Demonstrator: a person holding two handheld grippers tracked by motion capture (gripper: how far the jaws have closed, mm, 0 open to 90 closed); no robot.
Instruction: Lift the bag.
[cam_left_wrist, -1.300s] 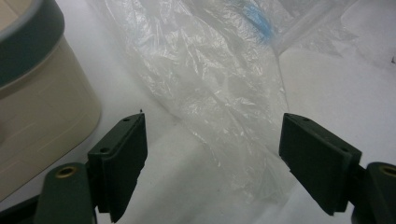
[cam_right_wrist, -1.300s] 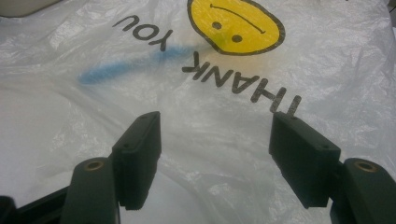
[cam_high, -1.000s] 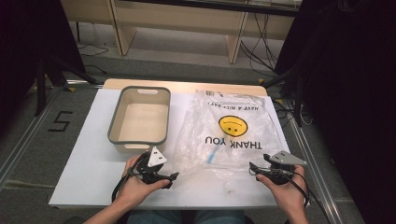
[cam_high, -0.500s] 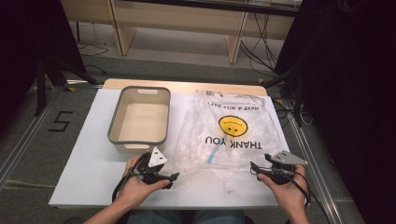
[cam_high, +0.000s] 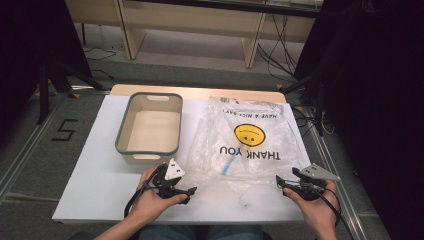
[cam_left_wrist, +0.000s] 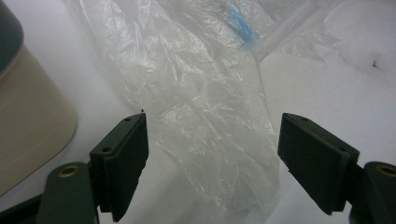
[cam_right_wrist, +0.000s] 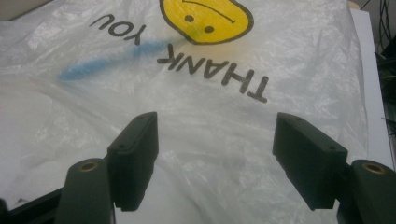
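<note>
Flat on the white table (cam_high: 90, 170), the plastic bag (cam_high: 245, 145) lies just ahead of both tongs — left gripper (cam_high: 186, 191) at its near-left corner, right gripper (cam_high: 281, 181) at its near-right, jaws apart.

A grey-rimmed beige tub (cam_high: 149, 130) stands on the left half of the white table (cam_high: 90, 165), and it looks empty inside. Behind the table there is a wooden shelf unit (cam_high: 200, 22) on the floor. Black cables (cam_high: 280, 47) hang beside it on the right. A mark like the number five (cam_high: 64, 130) is on the grey floor at the left.
</note>
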